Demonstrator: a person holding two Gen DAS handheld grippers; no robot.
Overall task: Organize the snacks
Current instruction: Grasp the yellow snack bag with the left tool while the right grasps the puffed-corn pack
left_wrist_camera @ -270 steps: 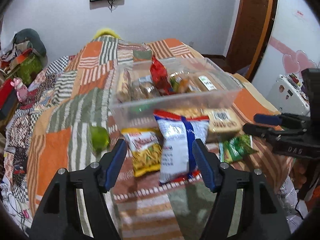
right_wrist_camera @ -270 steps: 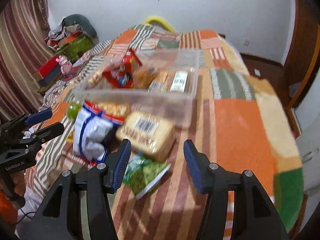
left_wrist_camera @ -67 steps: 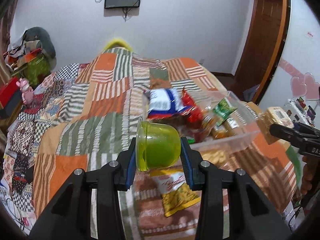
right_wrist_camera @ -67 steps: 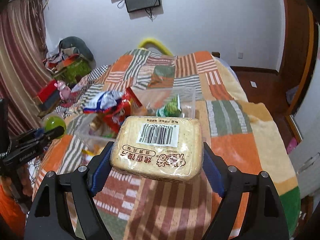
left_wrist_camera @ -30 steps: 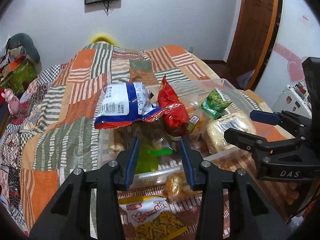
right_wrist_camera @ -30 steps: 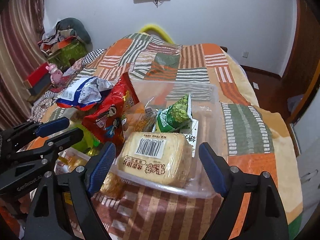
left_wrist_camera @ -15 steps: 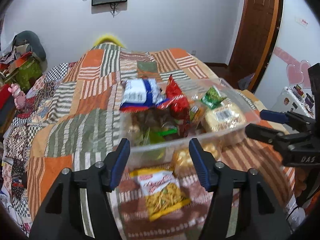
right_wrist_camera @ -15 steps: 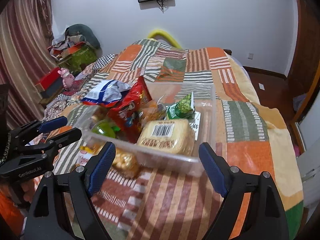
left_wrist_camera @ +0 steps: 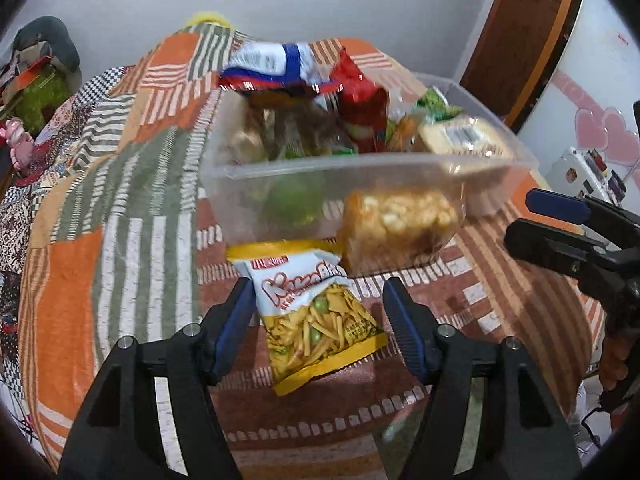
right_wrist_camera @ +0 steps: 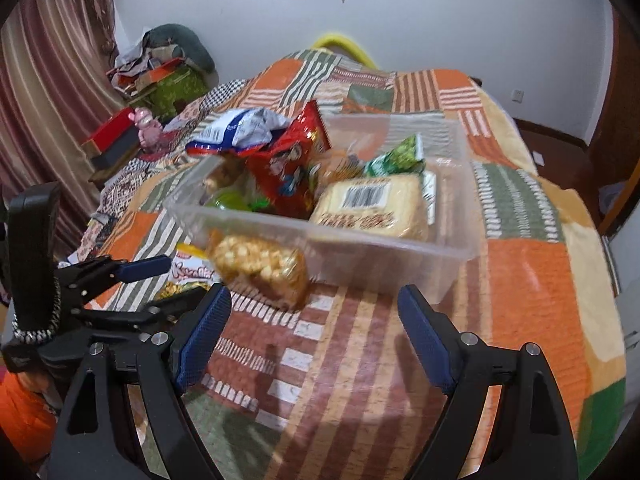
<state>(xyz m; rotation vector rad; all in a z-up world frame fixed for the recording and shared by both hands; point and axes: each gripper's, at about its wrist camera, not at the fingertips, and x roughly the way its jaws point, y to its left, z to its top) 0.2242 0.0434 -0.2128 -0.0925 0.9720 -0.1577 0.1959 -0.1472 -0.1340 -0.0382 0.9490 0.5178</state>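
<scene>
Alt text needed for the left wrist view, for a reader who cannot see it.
The open left gripper hovers over a yellow snack bag on a patchwork quilt. Behind it, a popcorn bag leans against a clear bin full of snacks; the right gripper enters from the right.

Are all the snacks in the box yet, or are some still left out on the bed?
Nearly done. The clear box already holds the bread pack, red bag, blue-and-white bag, green packet and green cup. Both grippers are open and hold nothing: the left gripper is poised around the yellow snack bag. That bag and the popcorn bag lie outside, still to go in.
</scene>
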